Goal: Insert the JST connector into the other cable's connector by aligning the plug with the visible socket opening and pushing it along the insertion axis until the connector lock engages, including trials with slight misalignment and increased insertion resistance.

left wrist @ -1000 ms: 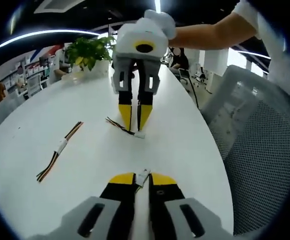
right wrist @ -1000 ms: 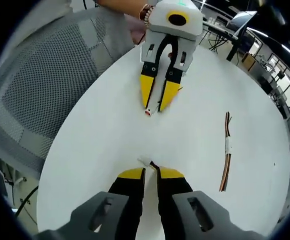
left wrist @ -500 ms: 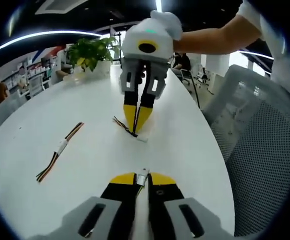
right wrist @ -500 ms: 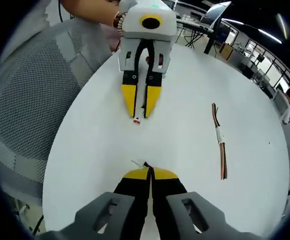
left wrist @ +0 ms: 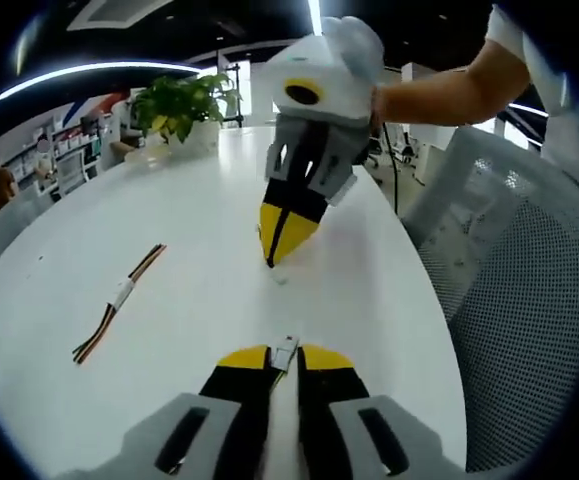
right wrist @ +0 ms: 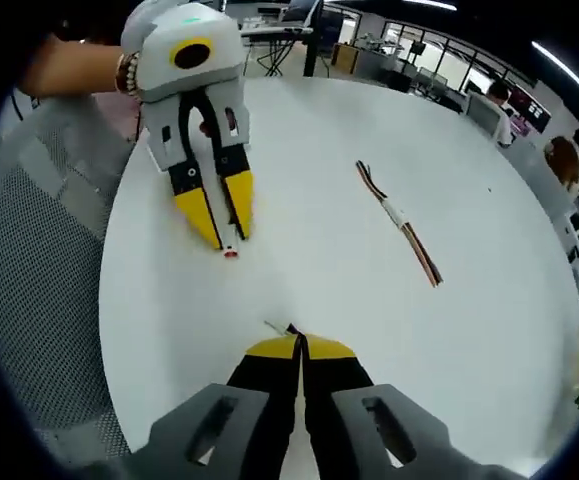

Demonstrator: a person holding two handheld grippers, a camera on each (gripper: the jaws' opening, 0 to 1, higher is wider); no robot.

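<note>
At the bottom of the left gripper view, my left gripper [left wrist: 285, 352] is shut on a small white JST connector [left wrist: 286, 350] that pokes out between its yellow tips. Facing it above the white table, my right gripper [left wrist: 273, 258] has its yellow jaws pressed together. In the right gripper view, my right gripper [right wrist: 297, 343] is shut on the other cable's end [right wrist: 281, 328], where dark wire and a white bit show at the tips. My left gripper [right wrist: 228, 240] comes in from the upper left with the white connector [right wrist: 231, 252] at its tips, well apart from my right gripper.
A spare taped cable bundle [left wrist: 119, 298] [right wrist: 399, 222] lies on the round white table [left wrist: 189, 215]. A mesh chair [left wrist: 514, 290] stands by the table's edge and a potted plant [left wrist: 177, 105] at its far end. A person's arm [left wrist: 439, 90] holds the right gripper.
My right gripper closed on the cable end lying on the table, then rolled and swung sideways with it. My left gripper kept its hold on the white connector.
</note>
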